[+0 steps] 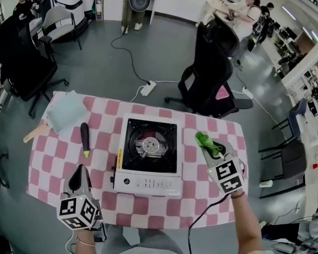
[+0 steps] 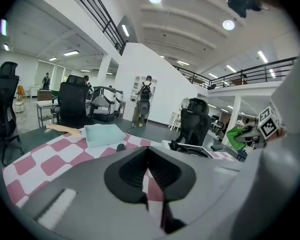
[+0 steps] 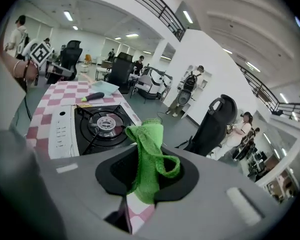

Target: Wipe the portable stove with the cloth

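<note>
The white portable stove (image 1: 148, 153) with a black burner top stands mid-table on the pink checked tablecloth (image 1: 201, 197). My right gripper (image 1: 210, 148) hovers just off the stove's right side, shut on a green cloth (image 1: 205, 141). In the right gripper view the green cloth (image 3: 148, 151) bunches up between the jaws of the right gripper (image 3: 142, 179), with the stove (image 3: 95, 126) ahead to the left. My left gripper (image 1: 80, 171) sits low at the front left of the stove, shut with nothing in it; the left gripper (image 2: 149, 173) points toward the stove (image 2: 189, 150).
A light blue folded pad (image 1: 67, 110), a black-handled tool with a yellow-green tip (image 1: 85, 139) and a wooden piece (image 1: 36, 132) lie on the table's left part. Black office chairs (image 1: 209, 73) stand behind the table. A cable and power strip (image 1: 147, 88) lie on the floor.
</note>
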Tool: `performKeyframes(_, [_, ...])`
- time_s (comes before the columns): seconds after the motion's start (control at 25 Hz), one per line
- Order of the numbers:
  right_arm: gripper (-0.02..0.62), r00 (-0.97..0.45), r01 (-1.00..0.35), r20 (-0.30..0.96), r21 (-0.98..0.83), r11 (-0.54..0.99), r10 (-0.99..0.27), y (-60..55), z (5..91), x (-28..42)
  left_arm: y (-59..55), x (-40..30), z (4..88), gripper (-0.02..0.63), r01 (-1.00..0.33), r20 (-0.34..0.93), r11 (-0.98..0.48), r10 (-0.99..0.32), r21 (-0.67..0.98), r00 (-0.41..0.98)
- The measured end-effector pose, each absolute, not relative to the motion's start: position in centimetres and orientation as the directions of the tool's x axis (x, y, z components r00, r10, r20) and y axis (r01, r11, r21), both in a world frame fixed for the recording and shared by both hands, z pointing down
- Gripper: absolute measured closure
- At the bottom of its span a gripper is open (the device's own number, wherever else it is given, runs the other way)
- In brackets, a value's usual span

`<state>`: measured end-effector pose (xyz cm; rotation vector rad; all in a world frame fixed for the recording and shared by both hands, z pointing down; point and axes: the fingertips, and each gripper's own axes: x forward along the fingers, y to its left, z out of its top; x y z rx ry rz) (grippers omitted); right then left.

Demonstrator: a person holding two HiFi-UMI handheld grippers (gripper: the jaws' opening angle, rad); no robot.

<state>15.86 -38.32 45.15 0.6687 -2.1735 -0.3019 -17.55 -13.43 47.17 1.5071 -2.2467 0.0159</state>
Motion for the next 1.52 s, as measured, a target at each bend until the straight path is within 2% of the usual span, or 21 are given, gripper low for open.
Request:
performKeyframes(0.44, [0.512, -0.506, -0.161, 0.657, 0.564, 0.81, -0.558, -42.5, 48.3, 13.3, -12.8, -15.6, 48.3, 0.606, -0.85, 0.376, 0.465, -0.855, 0.246, -0.359])
performKeyframes(0.8, [0.512, -0.466, 0.009, 0.71, 0.6, 0.8, -0.528, -44.7, 52.1, 11.2, -11.4, -15.3, 48.4, 0.606, -0.807, 0.392, 0.538, -0.815, 0.242, -0.426])
performKeyframes(1.12, [0.512, -0.434, 0.089, 0.73, 0.618, 0.781, -0.528, -46.5, 53.9, 9.6, -9.8, -15.9, 48.2, 0.606, -0.778, 0.403, 0.587, -0.783, 0.223, -0.474])
performKeyframes(1.52, [0.512, -0.375, 0.166, 0.745, 0.639, 0.751, -0.551, -47.5, 55.3, 9.3, -10.1, -16.0, 48.5, 0.606, -0.777, 0.416, 0.585, -0.782, 0.231, -0.465])
